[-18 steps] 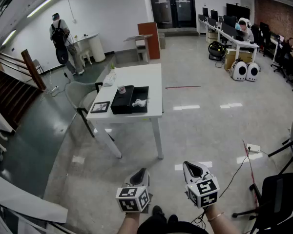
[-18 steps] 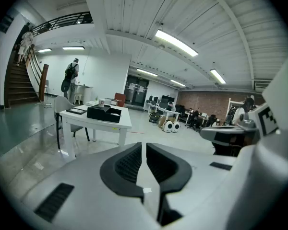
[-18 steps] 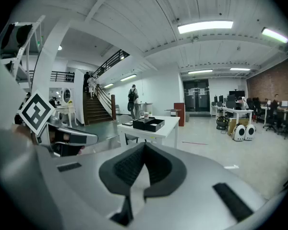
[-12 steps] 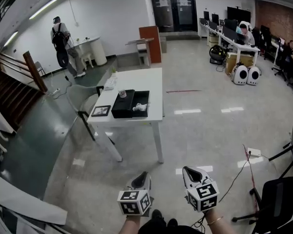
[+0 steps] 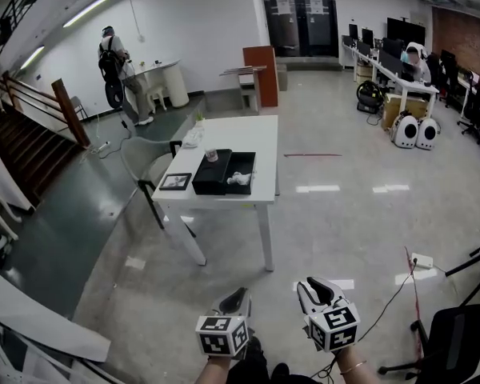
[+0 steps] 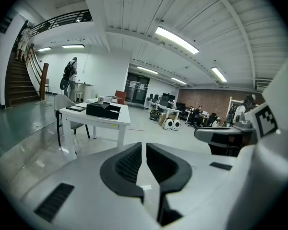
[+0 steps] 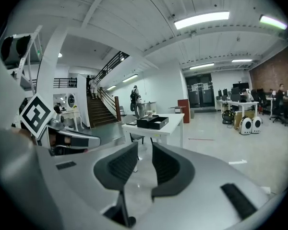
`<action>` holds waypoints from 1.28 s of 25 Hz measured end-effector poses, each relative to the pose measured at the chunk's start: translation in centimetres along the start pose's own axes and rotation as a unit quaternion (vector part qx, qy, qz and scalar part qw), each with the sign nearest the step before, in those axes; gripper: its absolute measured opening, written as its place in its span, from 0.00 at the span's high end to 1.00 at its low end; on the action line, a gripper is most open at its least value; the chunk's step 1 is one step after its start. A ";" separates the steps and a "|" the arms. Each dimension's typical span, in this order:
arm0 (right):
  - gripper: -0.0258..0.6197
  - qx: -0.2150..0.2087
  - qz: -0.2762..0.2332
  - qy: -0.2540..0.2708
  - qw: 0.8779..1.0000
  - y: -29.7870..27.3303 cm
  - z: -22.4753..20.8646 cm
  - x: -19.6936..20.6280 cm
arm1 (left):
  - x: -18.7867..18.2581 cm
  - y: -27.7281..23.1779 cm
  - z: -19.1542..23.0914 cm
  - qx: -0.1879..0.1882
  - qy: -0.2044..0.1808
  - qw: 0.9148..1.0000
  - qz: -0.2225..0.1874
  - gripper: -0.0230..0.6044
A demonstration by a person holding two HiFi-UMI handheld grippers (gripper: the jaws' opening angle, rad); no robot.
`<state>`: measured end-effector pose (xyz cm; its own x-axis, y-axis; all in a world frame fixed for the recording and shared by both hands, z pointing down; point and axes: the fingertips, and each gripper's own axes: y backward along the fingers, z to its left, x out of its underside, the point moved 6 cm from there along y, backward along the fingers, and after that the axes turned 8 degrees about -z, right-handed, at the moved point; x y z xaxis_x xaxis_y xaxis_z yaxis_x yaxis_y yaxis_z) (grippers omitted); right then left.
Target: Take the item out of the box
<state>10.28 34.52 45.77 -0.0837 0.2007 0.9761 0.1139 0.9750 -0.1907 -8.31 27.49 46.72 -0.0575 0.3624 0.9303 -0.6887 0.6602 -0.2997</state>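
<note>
An open black box (image 5: 214,173) lies on a white table (image 5: 260,146) a few steps ahead, with a white item (image 5: 239,179) in its right half. The box shows small and far off in the left gripper view (image 6: 103,110) and in the right gripper view (image 7: 152,122). Both grippers hang low near the person's body, far from the table. My left gripper (image 5: 237,298) (image 6: 144,146) has its pads almost together with nothing between them. My right gripper (image 5: 313,287) (image 7: 145,148) stands slightly open and holds nothing.
A small cup (image 5: 211,155) and a framed picture (image 5: 175,182) also sit on the table. A grey chair (image 5: 144,160) stands at its left. Stairs (image 5: 20,146) rise at the left; a black office chair (image 5: 458,326) and a floor cable (image 5: 396,274) are at the right.
The view has moved forward: the table and box sit a little lower and nearer in the picture. Both grippers have dropped slightly toward the bottom edge.
</note>
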 end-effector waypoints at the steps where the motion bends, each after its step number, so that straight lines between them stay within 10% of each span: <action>1: 0.80 -0.001 0.002 -0.001 1.000 -0.1 -0.1 0.1 | 0.0 0.0 0.1 -0.002 0.001 1.000 0.002 0.91; 32: 0.58 -0.012 0.021 0.011 1.000 -24.9 -3.3 -4.3 | -7.0 -17.5 17.3 -0.008 0.031 0.999 0.008 0.91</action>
<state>11.05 9.05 46.71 -0.0574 0.2387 0.9694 0.1396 0.9634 -0.2289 -8.39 2.04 49.09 -0.0229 0.4122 0.9108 -0.6760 0.6648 -0.3179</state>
